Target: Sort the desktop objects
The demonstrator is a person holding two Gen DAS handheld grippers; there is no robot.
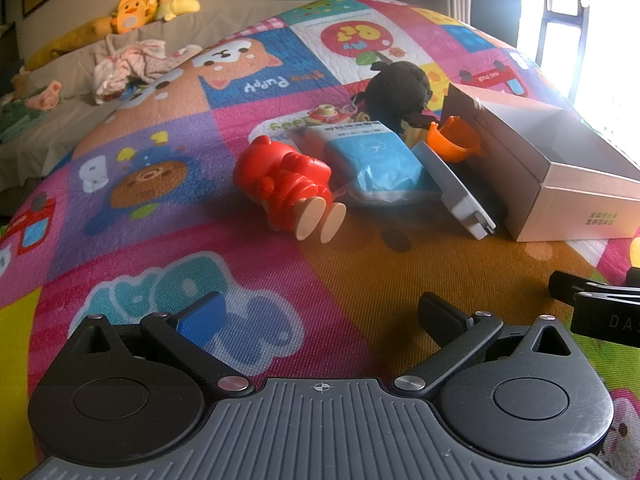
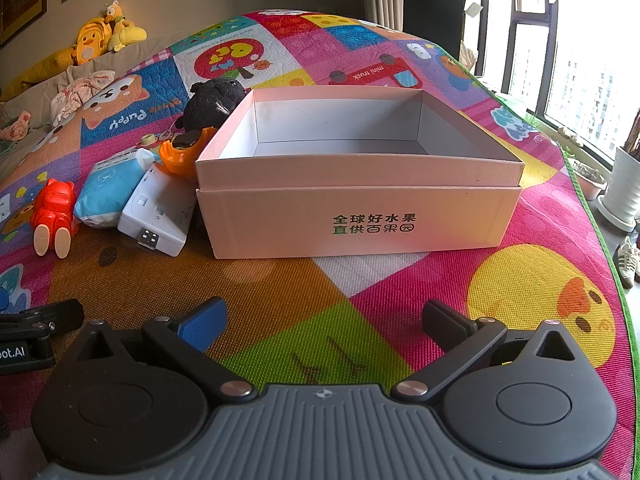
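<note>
1. Red plastic bear figure (image 1: 286, 184) lies on its back ahead of the left gripper (image 1: 320, 316), slightly left of centre, feet toward the tongs, so its long axis runs along the approach line.
2. Beyond and to the right of it sit a blue tissue pack (image 1: 376, 160), a white power strip (image 1: 456, 188), an orange cup (image 1: 454, 140) and a black plush toy (image 1: 398, 92), all crowded against the cardboard box (image 1: 576, 204).
3. From the right gripper (image 2: 324, 320), the box (image 2: 360, 216) stands straight ahead, empty; the pile lies off to its left.
4. Both tongs gape wide, holding nothing, hovering above the play mat (image 1: 360, 272).
5. My judgement: the left hand is nearer the bear and should take it across its body.
</note>
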